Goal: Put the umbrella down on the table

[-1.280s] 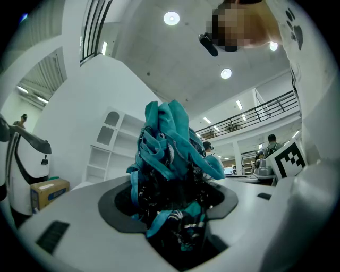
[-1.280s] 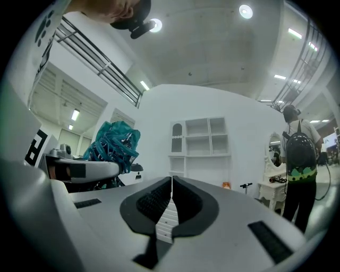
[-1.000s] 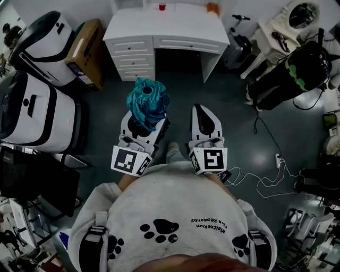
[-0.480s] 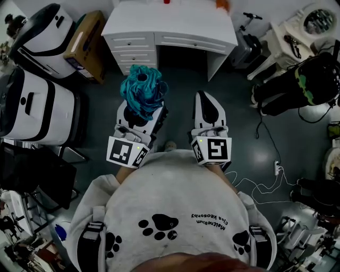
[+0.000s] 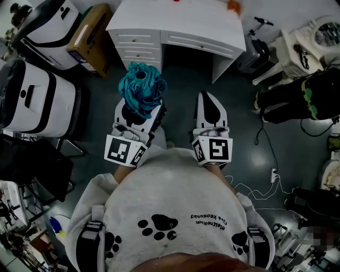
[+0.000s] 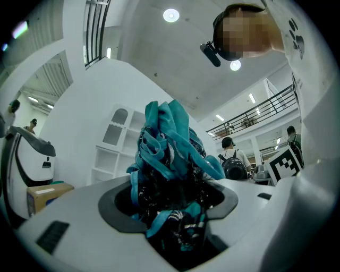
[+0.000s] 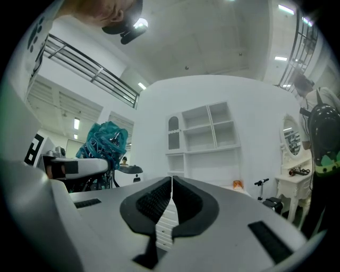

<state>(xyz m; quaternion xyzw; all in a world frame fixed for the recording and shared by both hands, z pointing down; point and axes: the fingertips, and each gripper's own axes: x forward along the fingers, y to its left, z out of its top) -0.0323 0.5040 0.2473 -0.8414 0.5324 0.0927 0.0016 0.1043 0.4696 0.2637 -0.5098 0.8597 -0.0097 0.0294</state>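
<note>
A folded teal umbrella [image 5: 141,91] stands upright between the jaws of my left gripper [image 5: 139,114], which is shut on it. In the left gripper view the umbrella [image 6: 169,159] fills the gap between the jaws and rises above them. My right gripper [image 5: 211,109] is shut with nothing in it, its black pads [image 7: 159,201] meeting at the tips. It is level with the left one, to its right, and from it the umbrella [image 7: 103,144] shows at the left. The white table [image 5: 175,21] with drawers stands ahead, past both grippers.
White machines [image 5: 32,101] and a cardboard box [image 5: 95,37] stand at the left. A black bag [image 5: 297,98], a white chair [image 5: 287,53] and a scooter [image 5: 257,45] are at the right. A cable [image 5: 260,186] lies on the dark floor. A red item [image 5: 175,1] and an orange item [image 5: 232,5] sit on the table.
Both grippers and I have moved forward toward the white table, which now sits nearer the top of the head view. The umbrella stays in the left gripper.
</note>
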